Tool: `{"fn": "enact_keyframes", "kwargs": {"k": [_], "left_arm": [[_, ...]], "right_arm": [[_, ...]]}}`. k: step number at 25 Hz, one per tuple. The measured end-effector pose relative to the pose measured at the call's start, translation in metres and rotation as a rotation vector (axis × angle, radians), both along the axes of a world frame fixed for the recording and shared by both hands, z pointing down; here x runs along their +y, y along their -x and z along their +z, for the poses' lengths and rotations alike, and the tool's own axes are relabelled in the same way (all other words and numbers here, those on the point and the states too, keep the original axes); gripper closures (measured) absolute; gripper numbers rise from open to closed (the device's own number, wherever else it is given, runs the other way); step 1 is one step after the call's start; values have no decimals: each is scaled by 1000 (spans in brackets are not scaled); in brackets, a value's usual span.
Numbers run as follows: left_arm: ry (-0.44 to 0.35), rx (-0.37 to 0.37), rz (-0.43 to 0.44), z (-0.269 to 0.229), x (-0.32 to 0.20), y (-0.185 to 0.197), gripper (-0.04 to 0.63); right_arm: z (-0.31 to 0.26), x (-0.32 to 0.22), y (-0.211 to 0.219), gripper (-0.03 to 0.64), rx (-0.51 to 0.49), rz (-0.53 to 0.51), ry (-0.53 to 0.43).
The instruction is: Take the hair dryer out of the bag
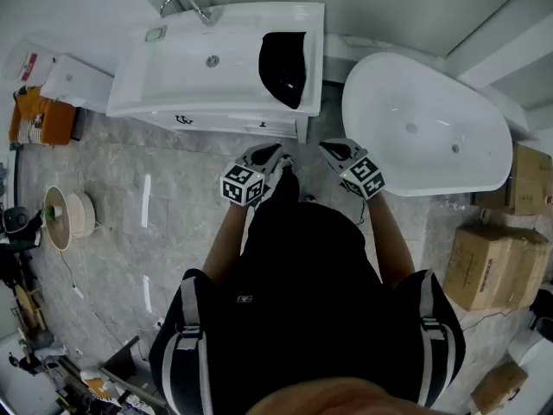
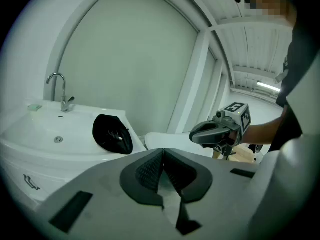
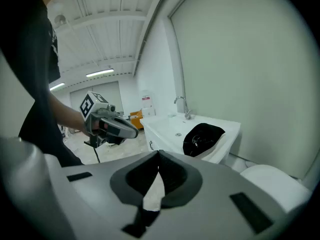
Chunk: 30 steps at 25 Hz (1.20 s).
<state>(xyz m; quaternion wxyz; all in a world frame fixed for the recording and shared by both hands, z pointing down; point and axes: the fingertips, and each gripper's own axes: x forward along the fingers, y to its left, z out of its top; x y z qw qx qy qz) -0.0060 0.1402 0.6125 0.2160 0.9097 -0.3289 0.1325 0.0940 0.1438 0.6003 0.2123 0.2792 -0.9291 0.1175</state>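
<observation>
Closing the gap to the long white glossy rectangular vanity basin (image 1: 186, 76) is, as I judge it, the step in hand. The soft black fabric bag (image 1: 282, 66) lies on the basin's right end, beside the bowl, with its open mouth turned toward the person, and both tools hang well short of it above the grey veined stone-look floor (image 1: 130, 197). The left grey plastic 2-jaw gripper (image 2: 163, 156) and the right grey plastic 2-jaw gripper (image 3: 159, 156) each have their dark textured jaws pressed together with nothing between them, so both must spread before anything can be gripped. A good approach would probably pin the bag's limp rim with 1 gripper while the other goes into the mouth, since loose cloth on a slick ceramic ledge is likely to slide or get dragged along. The hair dryer itself cannot be made out. Only dark shapes with a small glint show inside the bag's mouth, so presumably it sits in there. As for surfaces, the oval white bathtub (image 1: 432, 137) to the right is smooth and shiny like the basin, and the floor is flat and matt. The bag is a slumped, rounded pouch that swallows light, and the curved chrome tap (image 1: 186, 5) at the basin's back left corner is thin, hard and bright.
</observation>
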Motion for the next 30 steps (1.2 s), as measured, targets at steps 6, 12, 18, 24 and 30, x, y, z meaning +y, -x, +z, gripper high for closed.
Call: {"fn": "enact_keyframes", "kwargs": {"k": [6,12,18,24,30], "left_arm": [[-13,-11,9,-4,4,-5,580],[-23,-22,22,-5,6,-9,580],[-26,-24,27,-7,7,-7,579],[-22,-21,22,-5,10,-5,578],[-15,-20,17,-4,10,-1,578]], "right_arm": [[0,9,-4,558,4,0,0],[2,13,-7,558,3,14,5],[2,17,-4,558,-6,20,6],[6,21,-1,557,-5,18,15],[8,22,2,557,1,14,23]]}}
